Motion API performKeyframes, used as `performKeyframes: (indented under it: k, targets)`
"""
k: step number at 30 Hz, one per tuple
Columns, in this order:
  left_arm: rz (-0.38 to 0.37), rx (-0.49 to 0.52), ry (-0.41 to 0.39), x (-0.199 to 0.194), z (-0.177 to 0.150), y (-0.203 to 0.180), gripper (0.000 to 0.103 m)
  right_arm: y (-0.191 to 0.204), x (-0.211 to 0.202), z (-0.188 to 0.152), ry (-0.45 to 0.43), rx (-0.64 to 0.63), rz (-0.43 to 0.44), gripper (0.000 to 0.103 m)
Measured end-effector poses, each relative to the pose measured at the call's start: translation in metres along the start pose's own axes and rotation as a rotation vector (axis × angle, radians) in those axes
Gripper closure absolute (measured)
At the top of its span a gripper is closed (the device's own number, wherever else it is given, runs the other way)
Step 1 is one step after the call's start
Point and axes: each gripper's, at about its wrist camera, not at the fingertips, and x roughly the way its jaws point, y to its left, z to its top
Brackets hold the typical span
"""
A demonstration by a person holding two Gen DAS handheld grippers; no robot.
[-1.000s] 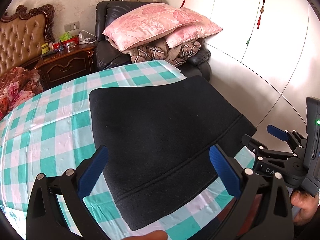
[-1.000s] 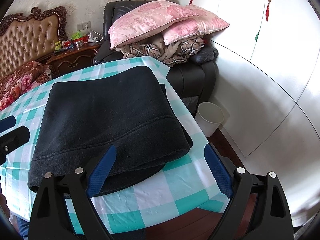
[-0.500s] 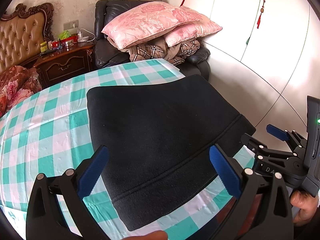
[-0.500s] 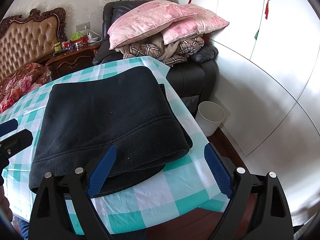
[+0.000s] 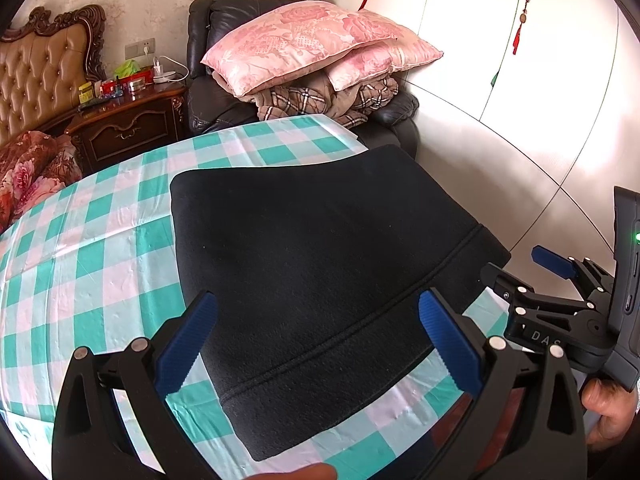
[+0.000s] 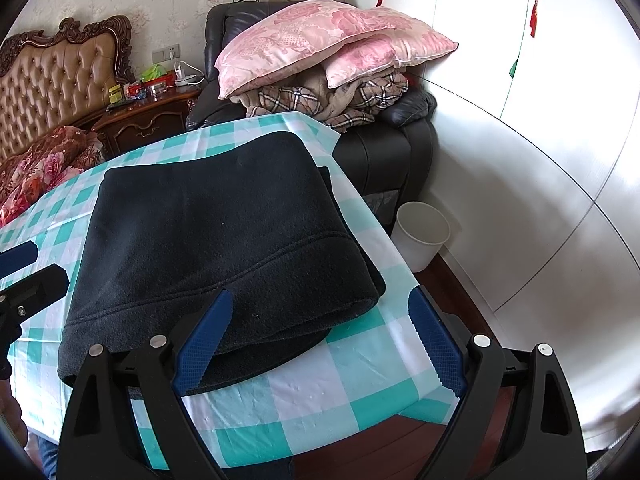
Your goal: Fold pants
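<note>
The black pants point(image 5: 320, 264) lie folded into a thick packet on the table with the green-checked cloth point(image 5: 80, 264), near the table's right edge and close to the front edge. The left gripper point(image 5: 316, 336) hangs over the near hem with its blue pads wide apart and nothing between them. The right gripper point(image 6: 320, 340) is also spread wide over the front right corner of the packet and holds nothing; in the left wrist view it shows at the right, carried by a hand point(image 5: 608, 412).

I think the main risk is the table edge. The packet sits very near the right border, and in the right wrist view a lower layer point(image 6: 264, 356) sticks out under the top fold at the front. If a pad catches only the top layer, the layers can slide apart and the fold opens. A push toward the right could send the packet off the table, toward the white bin point(image 6: 420, 236) on the floor.

The stitched band of the pants runs along the near side, facing the grippers. The long axis of the packet seems to run left to right across the table, a little oblique, but the lens bends the shape, so I am not sure.
</note>
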Motion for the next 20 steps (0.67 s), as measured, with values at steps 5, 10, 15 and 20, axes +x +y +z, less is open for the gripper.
performKeyframes:
  k: [5, 10, 15, 20]
  targets:
    - [-0.001, 0.001, 0.001, 0.001, -0.001, 0.0, 0.002, -0.001, 0.001, 0.001, 0.001, -0.001, 0.002, 0.017]
    - [-0.042, 0.013, -0.006, 0.0, -0.004, -0.003, 0.002, 0.0, 0.0, 0.001, 0.0, 0.0, 0.002, 0.017]
    - [-0.068, 0.02, -0.039, -0.011, -0.003, 0.007, 0.002, -0.004, 0.002, -0.001, -0.009, 0.034, 0.006, 0.016]
    - [0.147, -0.196, -0.179, -0.068, -0.023, 0.113, 0.002, -0.025, 0.013, -0.003, -0.025, 0.142, -0.009, 0.015]
